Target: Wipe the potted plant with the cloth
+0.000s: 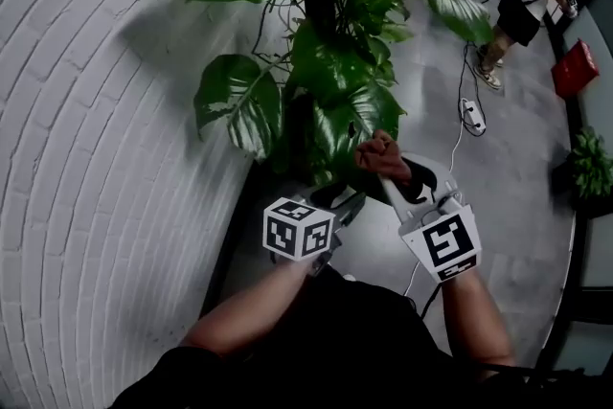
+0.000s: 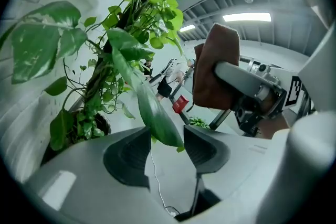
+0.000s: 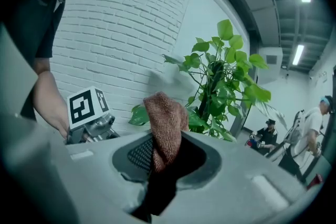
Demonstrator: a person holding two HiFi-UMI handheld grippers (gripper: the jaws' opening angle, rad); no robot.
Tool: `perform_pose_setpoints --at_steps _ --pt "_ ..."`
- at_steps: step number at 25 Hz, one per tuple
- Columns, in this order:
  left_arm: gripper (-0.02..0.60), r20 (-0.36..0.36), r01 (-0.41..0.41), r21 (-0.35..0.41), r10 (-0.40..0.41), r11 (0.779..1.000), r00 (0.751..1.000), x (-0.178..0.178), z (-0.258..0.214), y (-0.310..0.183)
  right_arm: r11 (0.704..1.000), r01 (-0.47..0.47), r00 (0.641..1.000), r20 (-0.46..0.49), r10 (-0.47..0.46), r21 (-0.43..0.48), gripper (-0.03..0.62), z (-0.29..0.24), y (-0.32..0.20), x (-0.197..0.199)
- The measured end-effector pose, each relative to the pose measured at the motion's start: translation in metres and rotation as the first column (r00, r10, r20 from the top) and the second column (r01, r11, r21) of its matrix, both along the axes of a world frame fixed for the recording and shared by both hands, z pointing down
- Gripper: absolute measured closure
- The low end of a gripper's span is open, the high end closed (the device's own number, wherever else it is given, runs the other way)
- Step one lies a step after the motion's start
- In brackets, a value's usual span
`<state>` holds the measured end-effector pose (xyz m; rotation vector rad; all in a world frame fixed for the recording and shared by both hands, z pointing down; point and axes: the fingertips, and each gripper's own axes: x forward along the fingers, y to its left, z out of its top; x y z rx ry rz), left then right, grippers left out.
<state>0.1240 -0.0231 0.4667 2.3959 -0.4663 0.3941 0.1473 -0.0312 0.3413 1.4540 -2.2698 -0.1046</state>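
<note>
The right gripper [image 3: 167,150] pinches the cloth [image 3: 166,122] on the near side of the plant [image 1: 335,81], which stands by the brick wall [image 1: 86,158] at left, while the left gripper [image 2: 167,140], beside it, holds its jaws spread around a hanging leaf [image 2: 152,110], seemingly without touching it.

Layout: potted plant [image 1: 330,81] stood just right of brick wall [image 1: 86,158]. The left gripper [image 1: 347,203] sat left of the right gripper [image 1: 383,163], both just before the plant. The cloth [image 1: 381,152] was in the right gripper's jaws, near the foliage. One leaf [image 2: 152,113] hung between the left gripper's jaws.
</note>
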Motion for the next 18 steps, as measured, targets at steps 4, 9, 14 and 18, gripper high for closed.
perform_pose_setpoints --at_steps 4,9,14,18 --pt "0.393 -0.017 -0.038 -0.048 0.037 0.998 0.999 0.011 0.012 -0.009 0.999 0.046 0.996 -0.078 -0.045 0.009 0.524 0.002 -0.041 -0.001" --pt "0.366 -0.063 0.002 -0.093 -0.008 0.996 0.998 0.01 0.012 -0.018 0.989 0.146 0.968 -0.206 -0.142 0.005 0.524 -0.004 -0.075 -0.011" --pt "0.341 -0.061 0.089 -0.116 -0.097 0.989 0.993 0.011 0.011 -0.014 0.967 0.256 0.953 -0.17 -0.251 0.005 0.524 0.001 -0.097 -0.014" --pt "0.341 -0.044 0.252 -0.103 -0.257 0.962 0.965 0.009 0.006 -0.016 0.928 0.372 0.923 -0.103 -0.37 0.001 0.523 0.002 -0.102 -0.011"
